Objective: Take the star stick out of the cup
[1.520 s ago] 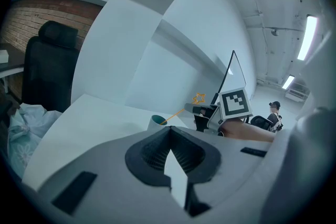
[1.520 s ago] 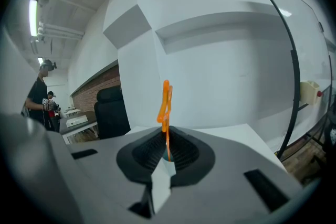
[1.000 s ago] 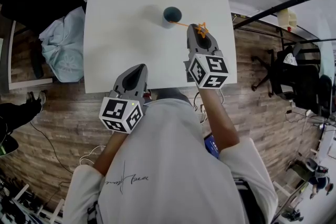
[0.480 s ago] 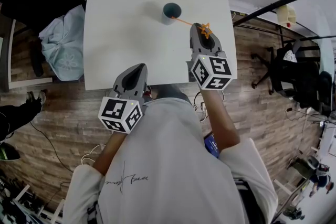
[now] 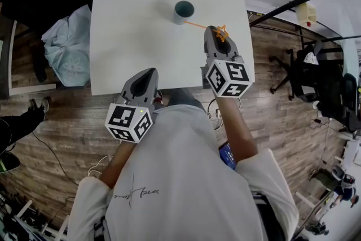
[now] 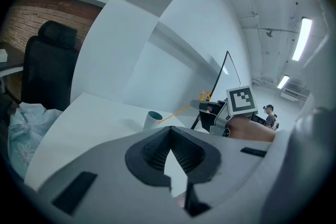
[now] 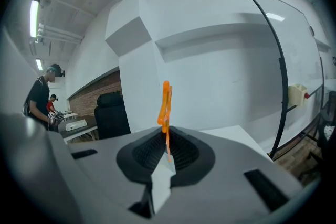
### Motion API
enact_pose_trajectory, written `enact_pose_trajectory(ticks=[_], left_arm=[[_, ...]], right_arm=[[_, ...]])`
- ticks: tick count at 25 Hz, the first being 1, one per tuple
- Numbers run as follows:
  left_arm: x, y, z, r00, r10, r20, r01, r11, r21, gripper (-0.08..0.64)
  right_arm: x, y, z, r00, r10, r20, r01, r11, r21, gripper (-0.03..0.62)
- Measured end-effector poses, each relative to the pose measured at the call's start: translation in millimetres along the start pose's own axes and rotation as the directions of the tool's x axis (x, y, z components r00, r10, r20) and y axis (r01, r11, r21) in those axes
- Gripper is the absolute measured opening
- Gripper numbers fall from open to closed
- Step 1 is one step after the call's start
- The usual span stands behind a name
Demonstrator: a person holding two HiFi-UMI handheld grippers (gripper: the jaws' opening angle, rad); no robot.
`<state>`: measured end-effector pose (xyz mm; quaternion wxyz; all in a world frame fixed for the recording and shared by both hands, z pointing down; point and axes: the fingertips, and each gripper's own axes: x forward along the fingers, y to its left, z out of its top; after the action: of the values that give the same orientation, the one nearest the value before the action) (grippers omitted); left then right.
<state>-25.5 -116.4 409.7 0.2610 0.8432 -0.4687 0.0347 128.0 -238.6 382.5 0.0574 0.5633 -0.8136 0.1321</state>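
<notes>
- Right gripper (image 5: pixel 216 36): you are clenching it on the stick (image 5: pixel 200 25) just under the orange star (image 5: pixel 221 33). Gripping at the head end is letting the thin shaft trail back toward the cup (image 5: pixel 184 9).
- Stick: it is slanting from your jaws down to the cup's rim. No view is showing whether its far tip is clearing the rim.
- Left gripper (image 5: pixel 149 75): you are holding it shut and empty at the table's near edge, well apart from the cup, so it is not crossing the stick's path.
- Table (image 5: pixel 124 20): bare surface is lying all round the cup. The right edge is running just beside your right gripper, with a black pole (image 5: pixel 287 6) beyond it. The freest way out is probably upward and toward you.
</notes>
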Motion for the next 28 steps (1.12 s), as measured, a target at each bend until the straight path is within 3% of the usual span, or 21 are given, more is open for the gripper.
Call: enact_pose_trajectory(ticks=[28], left_arm=[[-3,-3,-4,1.0,-0.024,-0.005,0.024,0.999,0.035,-0.003]], right_arm=[[-38,16,-37,0.998,0.01,-0.067,-0.007,0.999,0.041,0.025]])
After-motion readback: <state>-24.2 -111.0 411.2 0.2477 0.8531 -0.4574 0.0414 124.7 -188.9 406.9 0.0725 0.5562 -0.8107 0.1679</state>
